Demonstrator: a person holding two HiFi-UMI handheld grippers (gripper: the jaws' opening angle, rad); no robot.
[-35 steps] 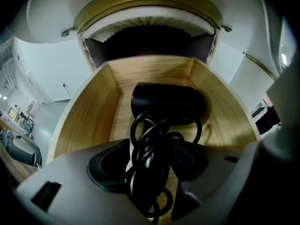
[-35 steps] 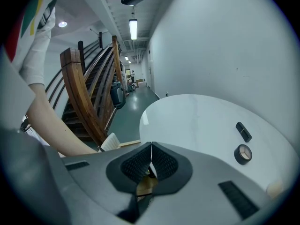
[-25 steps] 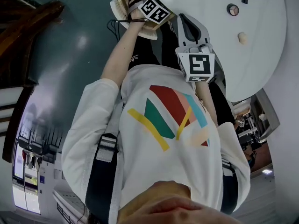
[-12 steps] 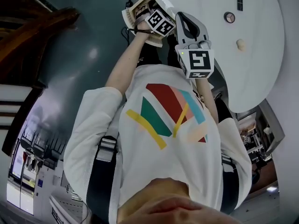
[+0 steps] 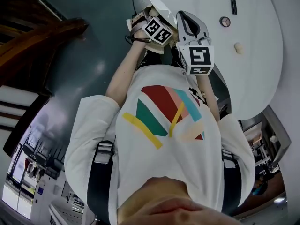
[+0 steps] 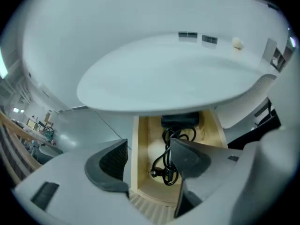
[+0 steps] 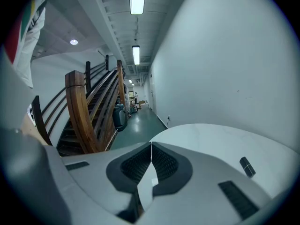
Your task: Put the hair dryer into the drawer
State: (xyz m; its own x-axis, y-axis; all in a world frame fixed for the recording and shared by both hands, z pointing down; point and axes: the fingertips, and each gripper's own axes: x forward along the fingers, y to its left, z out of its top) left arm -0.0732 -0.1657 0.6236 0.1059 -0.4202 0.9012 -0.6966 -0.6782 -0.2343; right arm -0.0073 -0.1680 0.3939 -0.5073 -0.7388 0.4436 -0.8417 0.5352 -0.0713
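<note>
Over the last second the left gripper [image 6: 147, 168] has eased back a little from the open pale wooden drawer [image 6: 142, 144] toward the person, and in the head view its marker cube now sits just beside that of the right gripper [image 7: 151, 165]. The left jaws are spread and hold nothing; they point straight into the drawer, which juts out toward the person from under the near edge of the round white worktop [image 6: 164, 78]. The black hair dryer [image 6: 180, 121] lies at the far end of the drawer, partly tucked beneath the worktop, and its black coiled cord [image 6: 165, 165] trails toward the near end, all of it inside the drawer walls as far as can be seen. The right jaws are pressed together on nothing recognisable and are held above the worktop, aimed away toward a wooden staircase [image 7: 86, 116] on the left. The placing step looks finished, with the dryer already let go. If anything remains, it is to push the drawer shut, which calls for a flat, straight push on the drawer front and for the cord to stay clear of the edges.
</note>
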